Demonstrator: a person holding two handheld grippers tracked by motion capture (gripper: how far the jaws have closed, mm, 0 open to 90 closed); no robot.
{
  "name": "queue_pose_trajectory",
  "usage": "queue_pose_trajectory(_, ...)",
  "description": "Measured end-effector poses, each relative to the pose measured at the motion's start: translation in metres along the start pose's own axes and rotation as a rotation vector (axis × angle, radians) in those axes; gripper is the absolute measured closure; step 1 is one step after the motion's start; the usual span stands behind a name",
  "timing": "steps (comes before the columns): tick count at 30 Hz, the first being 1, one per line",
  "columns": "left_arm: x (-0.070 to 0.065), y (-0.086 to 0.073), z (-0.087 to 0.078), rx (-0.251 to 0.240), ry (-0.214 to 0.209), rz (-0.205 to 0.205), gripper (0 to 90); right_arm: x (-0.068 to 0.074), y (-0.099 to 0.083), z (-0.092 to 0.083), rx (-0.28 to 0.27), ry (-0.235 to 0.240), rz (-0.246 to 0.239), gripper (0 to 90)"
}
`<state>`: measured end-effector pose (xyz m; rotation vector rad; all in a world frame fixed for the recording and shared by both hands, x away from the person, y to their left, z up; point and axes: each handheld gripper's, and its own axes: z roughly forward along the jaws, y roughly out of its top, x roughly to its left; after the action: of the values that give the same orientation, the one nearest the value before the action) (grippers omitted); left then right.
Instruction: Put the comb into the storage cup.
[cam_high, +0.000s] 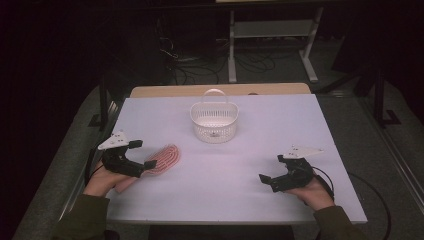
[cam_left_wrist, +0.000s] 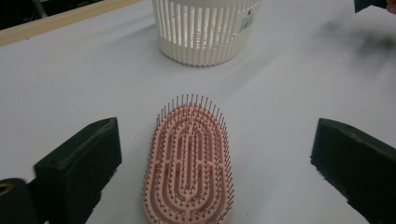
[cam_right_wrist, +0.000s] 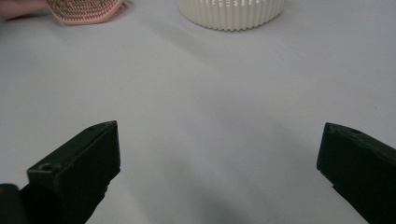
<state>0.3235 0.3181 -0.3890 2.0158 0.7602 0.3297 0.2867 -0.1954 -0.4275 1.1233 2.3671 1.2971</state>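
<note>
High view, white table (cam_high: 240, 165), pink hairbrush (cam_high: 162, 159), white basket (cam_high: 214, 121), dark room

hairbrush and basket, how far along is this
Early stage. Nothing looks done: the pink hairbrush lies bristles up on the white table, apart from the white basket, whose inside looks empty from above. In hand: the left gripper is open, its jaws either side of the brush without touching it. The right gripper is open over bare table. Left: close on the brush, lift it, probably put it in the basket.

hairbrush (cam_left_wrist: 189, 163) handle cut off, basket (cam_left_wrist: 205, 32) top cropped
</note>
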Motion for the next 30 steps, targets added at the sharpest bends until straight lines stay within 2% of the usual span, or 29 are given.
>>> queue_pose_trajectory(17,0.013,-0.007,-0.01,0.001,0.051,-0.014,0.0,0.0,0.0,0.0,0.0,-0.001,-0.002,0.0)
queue_pose_trajectory(30,0.019,-0.011,-0.013,0.004,0.065,-0.026,0.0,0.0,0.0,0.0,-0.003,0.0,-0.001,0.0)
